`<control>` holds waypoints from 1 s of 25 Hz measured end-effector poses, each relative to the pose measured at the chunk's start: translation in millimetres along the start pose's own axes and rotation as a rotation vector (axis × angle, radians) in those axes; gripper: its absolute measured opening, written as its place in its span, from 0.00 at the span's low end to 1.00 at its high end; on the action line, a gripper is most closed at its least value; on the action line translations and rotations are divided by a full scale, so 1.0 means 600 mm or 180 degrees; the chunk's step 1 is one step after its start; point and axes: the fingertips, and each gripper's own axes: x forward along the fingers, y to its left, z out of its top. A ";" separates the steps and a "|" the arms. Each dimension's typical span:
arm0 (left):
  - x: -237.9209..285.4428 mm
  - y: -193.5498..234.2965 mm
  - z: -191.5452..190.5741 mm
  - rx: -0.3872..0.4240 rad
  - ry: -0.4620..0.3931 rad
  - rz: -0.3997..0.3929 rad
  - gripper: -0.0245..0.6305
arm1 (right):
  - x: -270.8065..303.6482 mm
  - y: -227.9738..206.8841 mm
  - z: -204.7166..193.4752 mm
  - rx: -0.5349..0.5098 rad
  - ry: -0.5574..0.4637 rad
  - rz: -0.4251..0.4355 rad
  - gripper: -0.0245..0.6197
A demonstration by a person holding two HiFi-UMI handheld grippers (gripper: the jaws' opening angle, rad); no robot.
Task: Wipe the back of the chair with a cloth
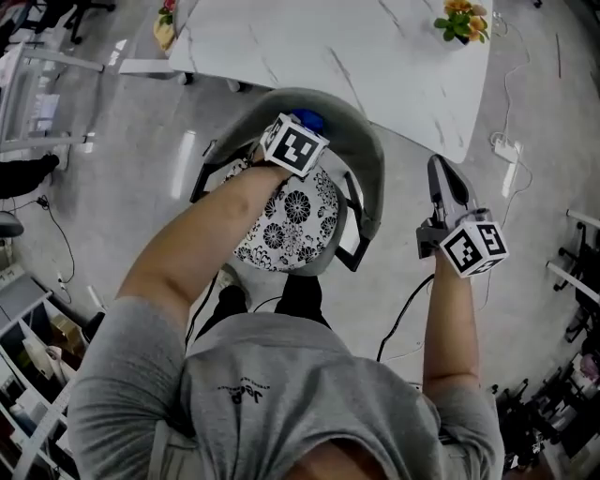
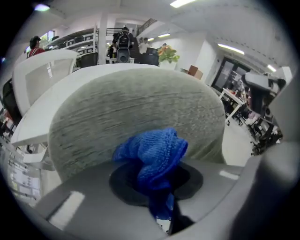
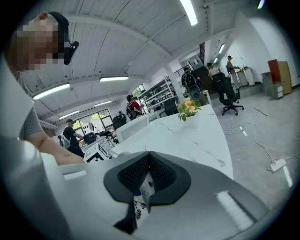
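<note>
The chair has a curved grey backrest point(image 1: 361, 141) and a black-and-white flowered seat cushion point(image 1: 295, 225). My left gripper point(image 1: 306, 127) reaches over the seat and is shut on a blue knitted cloth point(image 1: 309, 120) held at the inner face of the backrest. In the left gripper view the cloth point(image 2: 152, 154) bunches out of the left gripper point(image 2: 158, 183) right in front of the grey backrest point(image 2: 136, 110). My right gripper point(image 1: 442, 171) hangs to the right of the chair, away from it. The right gripper point(image 3: 149, 164) is shut with nothing in it.
A white marble table point(image 1: 356, 47) stands just behind the chair, with a flower pot point(image 1: 461, 21) on its far right corner. A power strip and cable point(image 1: 506, 148) lie on the floor at the right. Shelves and other chairs line the room's edges.
</note>
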 end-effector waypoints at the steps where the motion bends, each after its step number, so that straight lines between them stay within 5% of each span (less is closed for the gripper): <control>1: 0.006 -0.019 0.006 0.0073 0.0017 -0.0056 0.23 | -0.004 -0.006 0.001 0.0007 -0.0002 -0.0014 0.04; 10: 0.033 -0.147 0.021 0.0775 0.0196 -0.0317 0.23 | -0.027 -0.037 0.005 0.0060 -0.0080 -0.0050 0.04; 19: 0.056 -0.249 -0.004 0.1216 0.0243 -0.0642 0.23 | -0.031 -0.038 0.001 0.0034 -0.0084 -0.0055 0.04; 22: 0.052 -0.260 -0.011 0.1195 0.0158 -0.0844 0.23 | -0.025 -0.024 0.001 0.0018 -0.0050 -0.0068 0.04; 25: 0.033 -0.237 -0.022 0.0885 0.0002 -0.0947 0.23 | -0.018 -0.007 0.000 -0.0026 -0.0023 -0.0062 0.04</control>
